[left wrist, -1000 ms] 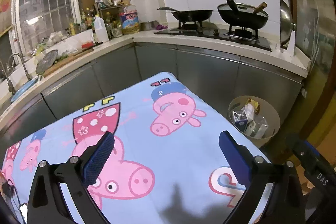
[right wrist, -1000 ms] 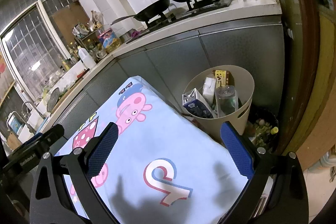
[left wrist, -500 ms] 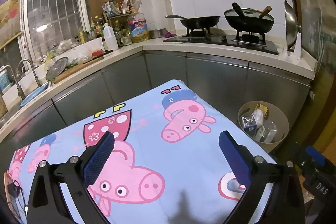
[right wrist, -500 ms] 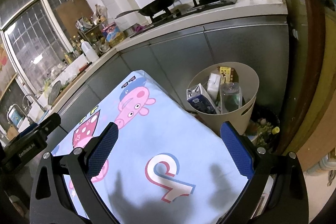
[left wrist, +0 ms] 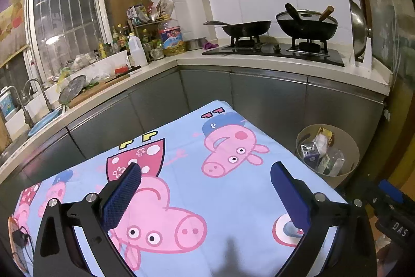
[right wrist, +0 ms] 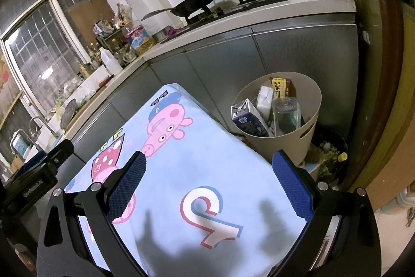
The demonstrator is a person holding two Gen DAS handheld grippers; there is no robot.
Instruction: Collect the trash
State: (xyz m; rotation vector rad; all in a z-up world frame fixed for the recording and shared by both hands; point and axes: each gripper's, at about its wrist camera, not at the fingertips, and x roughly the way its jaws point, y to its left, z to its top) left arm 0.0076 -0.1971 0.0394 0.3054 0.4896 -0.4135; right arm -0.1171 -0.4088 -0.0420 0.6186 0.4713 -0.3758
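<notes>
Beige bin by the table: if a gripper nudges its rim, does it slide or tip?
The bin looks like thin plastic, so probably light and apt to slide. Cartons and a clear cup stand above its rim, so it may be top-heavy and could tip. The rim would likely flex.

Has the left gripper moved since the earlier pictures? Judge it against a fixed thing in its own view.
Yes. In the left wrist view the trash bin has slid lower and rightward, so the left gripper, open and empty, has tilted upward and swung left.
</notes>
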